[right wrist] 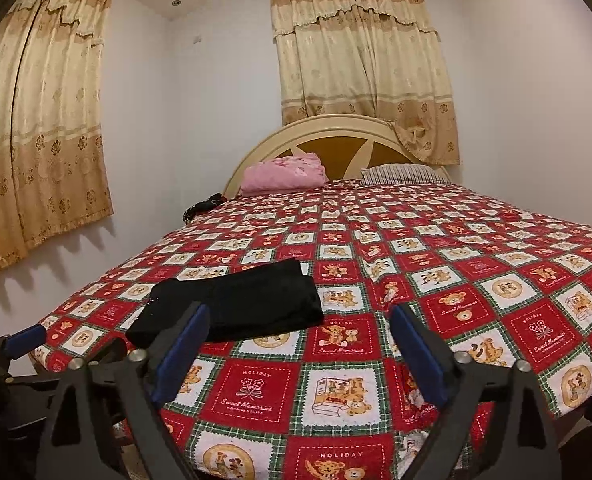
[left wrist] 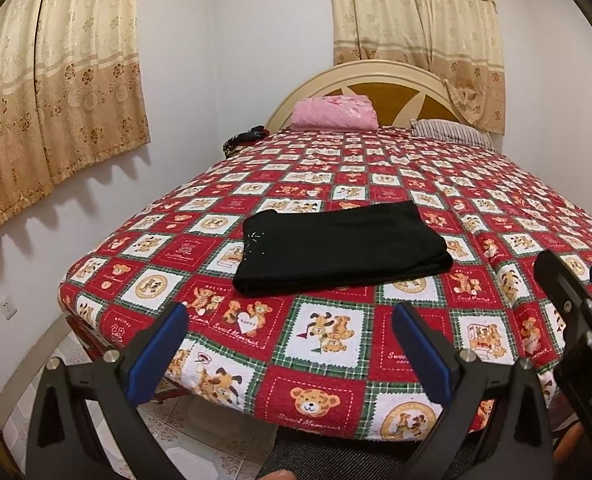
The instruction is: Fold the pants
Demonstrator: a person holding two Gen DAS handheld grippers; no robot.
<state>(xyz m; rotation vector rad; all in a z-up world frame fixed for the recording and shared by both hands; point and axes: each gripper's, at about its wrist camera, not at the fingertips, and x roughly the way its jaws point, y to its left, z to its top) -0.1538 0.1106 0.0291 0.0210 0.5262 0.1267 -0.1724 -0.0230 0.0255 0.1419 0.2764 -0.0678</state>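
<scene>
Black pants (left wrist: 342, 248) lie folded in a flat rectangle on the red teddy-bear bedspread (left wrist: 376, 168), near the foot of the bed. They also show in the right wrist view (right wrist: 239, 304), left of centre. My left gripper (left wrist: 291, 344) is open and empty, held back over the bed's foot edge, short of the pants. My right gripper (right wrist: 300, 344) is open and empty, to the right of the pants and apart from them. The right gripper also shows at the right edge of the left wrist view (left wrist: 576, 300).
A pink folded blanket (left wrist: 334, 114) and a striped pillow (left wrist: 450, 132) lie at the headboard (left wrist: 376, 76). A dark object (left wrist: 243, 138) sits at the bed's far left edge. Curtains (left wrist: 55, 92) hang on the left wall. Tiled floor (left wrist: 199, 432) lies below the bed's foot.
</scene>
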